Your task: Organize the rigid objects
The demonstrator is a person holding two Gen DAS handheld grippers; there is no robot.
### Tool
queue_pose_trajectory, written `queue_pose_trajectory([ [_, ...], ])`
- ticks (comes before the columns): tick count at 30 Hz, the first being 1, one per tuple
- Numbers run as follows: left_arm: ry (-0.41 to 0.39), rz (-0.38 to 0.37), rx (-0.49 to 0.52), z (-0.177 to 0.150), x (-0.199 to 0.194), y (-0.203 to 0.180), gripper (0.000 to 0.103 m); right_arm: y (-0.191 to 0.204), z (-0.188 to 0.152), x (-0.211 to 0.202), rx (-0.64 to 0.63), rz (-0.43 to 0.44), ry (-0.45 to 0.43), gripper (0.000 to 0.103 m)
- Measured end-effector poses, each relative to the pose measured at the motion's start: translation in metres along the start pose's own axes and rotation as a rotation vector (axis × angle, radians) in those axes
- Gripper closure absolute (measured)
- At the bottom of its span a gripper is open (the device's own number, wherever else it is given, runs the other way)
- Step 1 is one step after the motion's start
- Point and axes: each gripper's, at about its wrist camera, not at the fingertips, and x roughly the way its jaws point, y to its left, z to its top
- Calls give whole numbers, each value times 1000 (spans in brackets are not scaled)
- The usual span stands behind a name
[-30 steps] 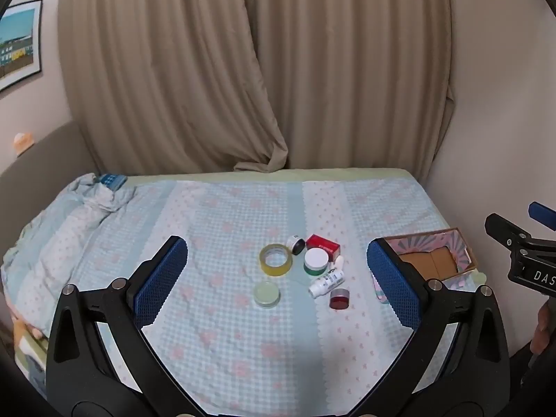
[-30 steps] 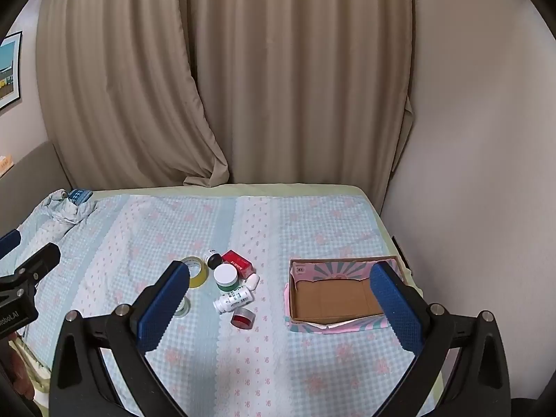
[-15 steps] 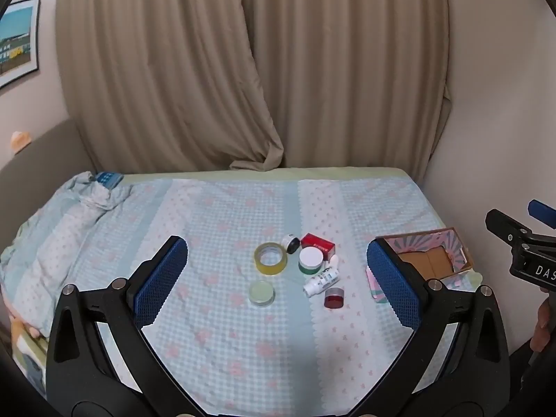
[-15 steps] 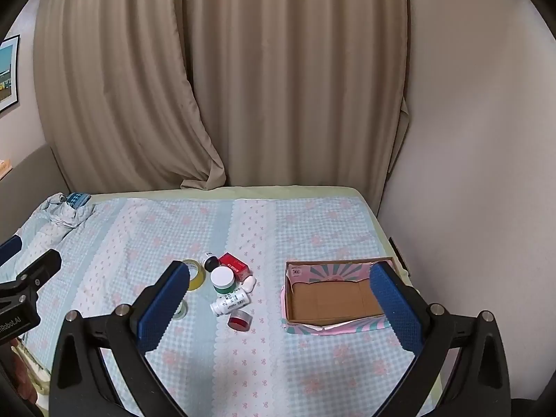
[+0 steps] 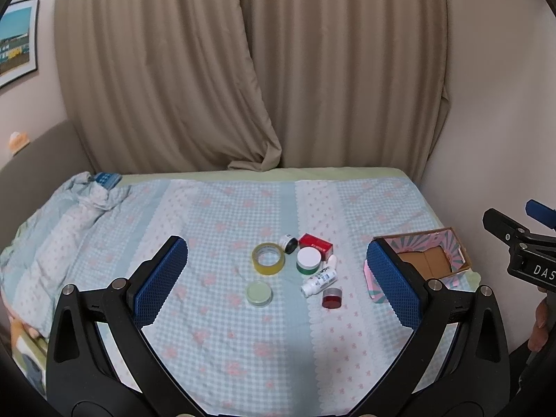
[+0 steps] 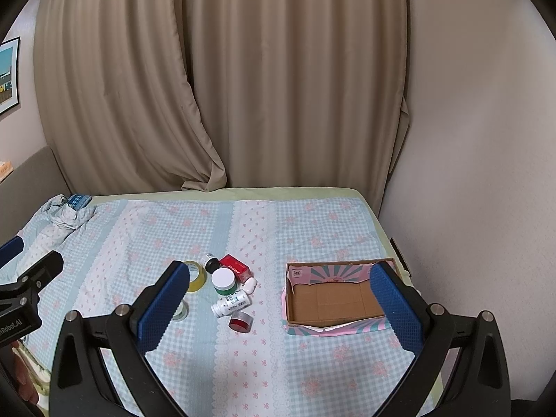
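Tongs, left (image 5: 278,279) and right (image 6: 279,300), gape wide, empty; start with the red jar (image 6: 240,321), nearest the cardboard box (image 6: 333,304), descending squarely.

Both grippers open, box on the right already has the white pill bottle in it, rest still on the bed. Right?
Not quite. The cardboard box is empty in the right wrist view; the white pill bottle lies on its side on the bedspread with the others. Both grippers, left and right, are open.

Bedspread (image 5: 222,326): pale blue check, pink flowers
Tape roll (image 5: 268,258): yellow
Small box (image 5: 315,243): red
Jar (image 5: 308,261): green, white lid
Bottle (image 5: 318,280): white
Little pot (image 5: 332,298): dark red
Carton (image 6: 326,274): pink and teal rays, brown inside
Curtains (image 6: 222,80): beige
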Motion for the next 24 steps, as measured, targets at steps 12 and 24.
queue_pose_trajectory([
  [12, -2, 11, -3, -2, 0, 1, 1, 3, 0, -1, -3, -1, -1, 0],
  [24, -7, 16, -10, -2, 1, 2, 1, 6, 1, -1, -2, 0, -4, 0],
])
